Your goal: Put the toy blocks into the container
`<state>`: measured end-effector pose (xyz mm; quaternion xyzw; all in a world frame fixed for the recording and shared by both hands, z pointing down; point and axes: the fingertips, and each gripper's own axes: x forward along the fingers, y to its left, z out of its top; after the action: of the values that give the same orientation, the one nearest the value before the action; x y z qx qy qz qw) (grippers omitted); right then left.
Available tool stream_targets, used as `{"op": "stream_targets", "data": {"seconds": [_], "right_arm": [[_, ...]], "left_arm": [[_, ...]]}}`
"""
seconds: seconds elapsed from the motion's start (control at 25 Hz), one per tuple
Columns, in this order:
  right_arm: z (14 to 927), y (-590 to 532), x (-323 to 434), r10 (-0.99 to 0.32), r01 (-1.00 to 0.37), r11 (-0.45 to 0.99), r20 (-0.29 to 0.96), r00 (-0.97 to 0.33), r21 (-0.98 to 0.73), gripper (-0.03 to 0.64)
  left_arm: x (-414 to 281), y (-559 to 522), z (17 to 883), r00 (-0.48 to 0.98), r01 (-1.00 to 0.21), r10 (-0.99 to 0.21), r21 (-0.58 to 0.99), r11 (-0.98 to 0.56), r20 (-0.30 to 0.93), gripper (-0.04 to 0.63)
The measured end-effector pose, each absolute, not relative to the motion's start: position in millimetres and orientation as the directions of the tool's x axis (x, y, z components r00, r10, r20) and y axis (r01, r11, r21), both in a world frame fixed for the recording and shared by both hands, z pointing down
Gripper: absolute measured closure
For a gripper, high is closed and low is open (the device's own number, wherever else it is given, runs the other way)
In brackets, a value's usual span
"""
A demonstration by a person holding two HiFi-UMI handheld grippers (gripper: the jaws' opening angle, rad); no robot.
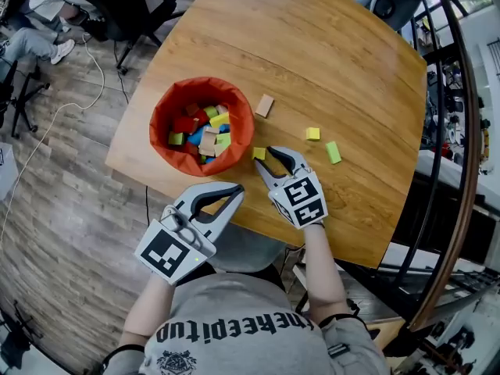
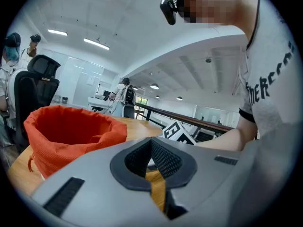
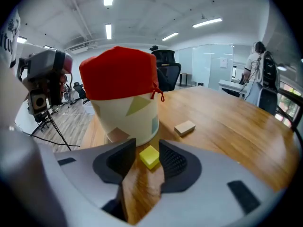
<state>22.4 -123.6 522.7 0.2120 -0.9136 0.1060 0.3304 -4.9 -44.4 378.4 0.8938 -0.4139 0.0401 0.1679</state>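
The container (image 1: 162, 106) is a bucket with an orange-red lining; several coloured blocks lie inside it. My right gripper (image 1: 264, 156) stands open just right of it, low over the table, with a small yellow block (image 1: 258, 153) resting on the wood between its jaws. In the right gripper view that yellow block (image 3: 150, 156) sits in the gap, and the pads do not press on it. Three more blocks lie loose: a tan block (image 1: 265, 105), a yellow one (image 1: 312, 133) and a green one (image 1: 333, 152). My left gripper (image 1: 237, 194) hovers shut and empty near the table's front edge.
The round wooden table (image 1: 336, 61) ends close below both grippers. Office chairs (image 1: 125, 6) and a cable lie on the floor at the left. A black railing (image 1: 461, 131) runs along the right. People stand in the background of both gripper views.
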Motion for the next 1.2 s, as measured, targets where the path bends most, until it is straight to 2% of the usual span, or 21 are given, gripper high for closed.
{"op": "stream_targets", "data": {"seconds": [0.52,1.2], "right_arm": [[557,-124,17,-0.273,-0.440,0.897,0.718,-0.640,-0.051,0.422],[572,-126,22,-0.281,-0.468,0.883,0.761,-0.585,-0.033,0.437]], "left_arm": [[-10,-47,380,0.649,-0.757,-0.729,0.280,-0.590,0.217,0.580],[-10,-45,378,0.651,-0.753,-0.730,0.289,-0.590,0.207,0.580]]}}
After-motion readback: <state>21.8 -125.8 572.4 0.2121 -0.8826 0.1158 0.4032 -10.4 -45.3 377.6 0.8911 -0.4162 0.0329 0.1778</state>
